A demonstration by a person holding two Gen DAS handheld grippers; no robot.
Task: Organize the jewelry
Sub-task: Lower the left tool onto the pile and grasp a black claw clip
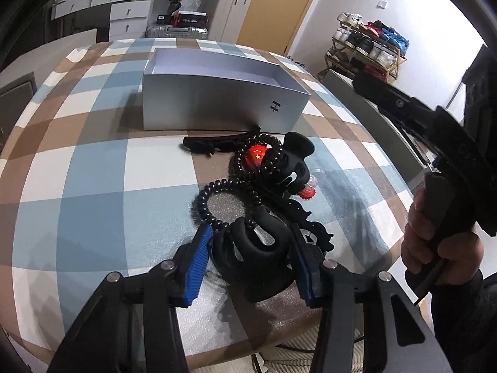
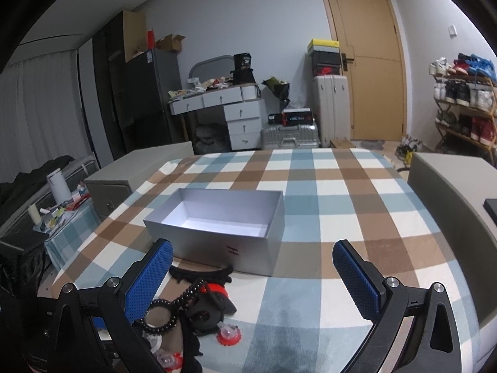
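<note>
Here, your left gripper (image 1: 251,242) had its blue fingers (image 1: 195,267) partly closed around a black claw clip (image 1: 251,248), seemingly touching both sides, at the near end of the pile on the table (image 1: 93,186). A black coil hair tie (image 1: 223,205) lay looped against that clip, so you likely needed a firm squeeze and a straight lift to avoid dragging it along. The silver box (image 1: 217,105) sat open just beyond. Your right gripper (image 2: 251,279) hung wide open, holding nothing, above the table.
</note>
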